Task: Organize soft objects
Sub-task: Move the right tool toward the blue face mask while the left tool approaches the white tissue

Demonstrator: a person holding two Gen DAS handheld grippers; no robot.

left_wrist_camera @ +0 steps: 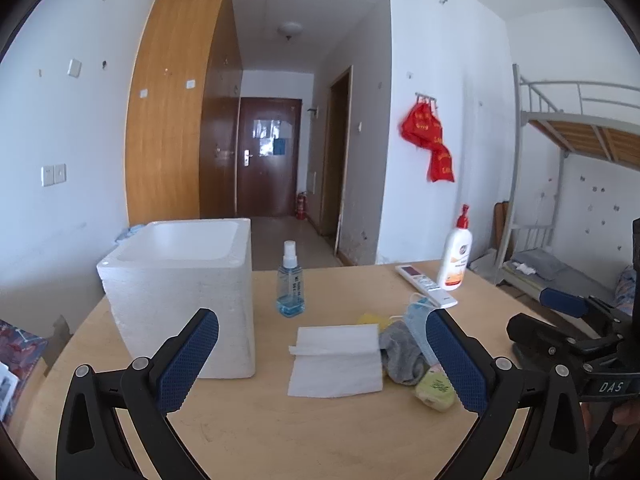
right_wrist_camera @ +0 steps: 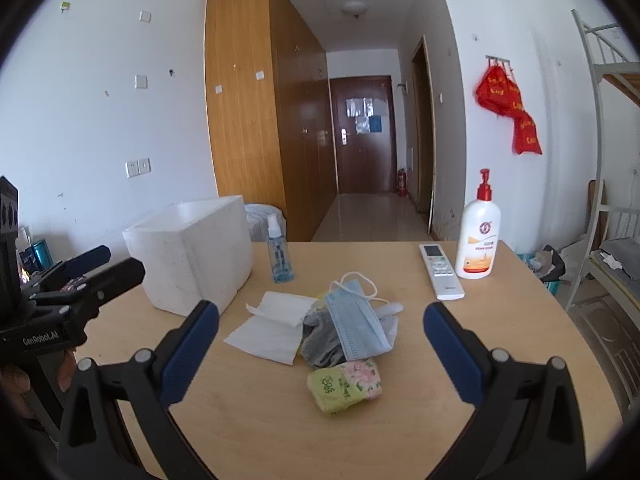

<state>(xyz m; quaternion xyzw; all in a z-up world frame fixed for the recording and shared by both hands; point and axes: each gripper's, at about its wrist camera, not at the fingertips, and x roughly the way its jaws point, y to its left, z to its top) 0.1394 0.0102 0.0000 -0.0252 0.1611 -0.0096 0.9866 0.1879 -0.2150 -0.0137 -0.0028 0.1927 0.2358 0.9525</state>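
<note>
At the left of the right wrist view stands the white foam box [right_wrist_camera: 192,252], open-topped, on the wooden surface [right_wrist_camera: 400,420], and in my judgement it is where the soft things belong. Just right of it is a small spray bottle [right_wrist_camera: 279,252]. In the centre lies the soft pile: a white tissue sheet [right_wrist_camera: 268,328] with a folded edge, a grey sock [right_wrist_camera: 320,340] touching its right side, a blue face mask [right_wrist_camera: 356,320] draped over the sock, and a green-and-floral tissue pack [right_wrist_camera: 346,386] lower in the frame. Further right are a remote control [right_wrist_camera: 440,276] and a pump lotion bottle [right_wrist_camera: 478,240], both hard and likely to stay put.

The left tool [left_wrist_camera: 322,356] hovers with its fingers wide apart above the tissue sheet, holding nothing. The right tool [right_wrist_camera: 320,352] is likewise spread and empty, framing the pile.

Risks, as I judge them: the mask's ear loops lie tangled over the sock, so lifting one may drag the other; the thin sheet could slip or tear under a pinch; a careless sweep toward the box could topple the spray bottle.
</note>
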